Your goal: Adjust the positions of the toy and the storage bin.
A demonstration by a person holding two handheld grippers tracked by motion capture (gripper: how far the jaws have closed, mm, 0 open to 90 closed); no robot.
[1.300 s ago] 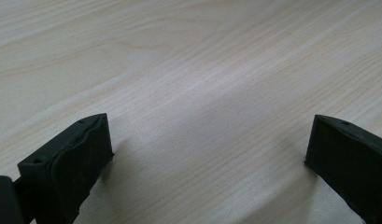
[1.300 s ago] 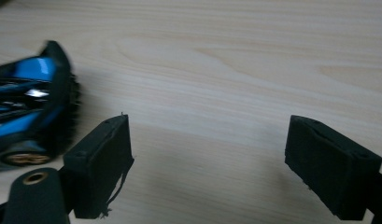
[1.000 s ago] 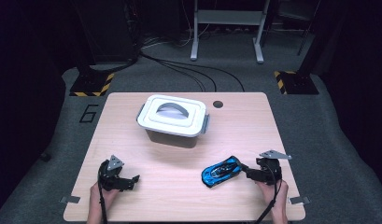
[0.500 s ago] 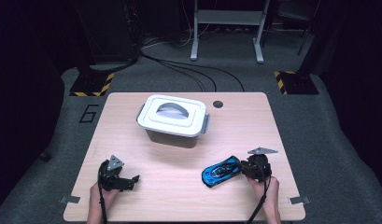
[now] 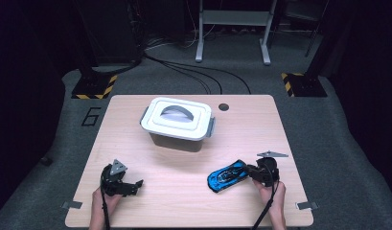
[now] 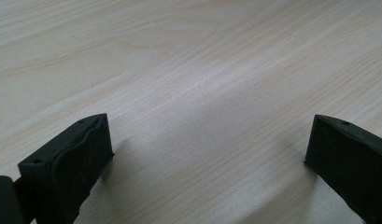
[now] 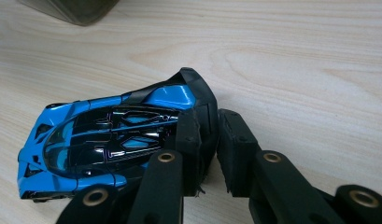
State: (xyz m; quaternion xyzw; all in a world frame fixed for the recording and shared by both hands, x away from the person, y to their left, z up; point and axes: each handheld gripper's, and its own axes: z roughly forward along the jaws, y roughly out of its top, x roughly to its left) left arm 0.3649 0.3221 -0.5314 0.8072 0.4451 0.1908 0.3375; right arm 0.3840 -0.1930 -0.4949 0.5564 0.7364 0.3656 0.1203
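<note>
The right gripper (image 7: 208, 140), its jaws having just closed on the rear spoiler of the glossy blue-and-black toy sports car (image 7: 109, 144), holds it on the pale wooden table (image 5: 184, 201), the car's long axis extending away from the jaws toward the white lidded plastic box (image 5: 178, 122).

A pale, light-wood table top (image 6: 193, 70) with fine grain lines running slantwise is seen from close above. Two black, blocky jaws of the left gripper (image 6: 205, 154) are seen rising from the bottom corners: one at the lower left, with a ridged inner face, and one at the lower right, cut off by the picture's edge. The jaws are held wide apart, and nothing but bare wood is seen between them. A soft shadow is cast on the wood beside the left-hand jaw, and a fainter one lies under the right-hand jaw. The jaw tips are set close to the surface; whether it is touched cannot be told.
</note>
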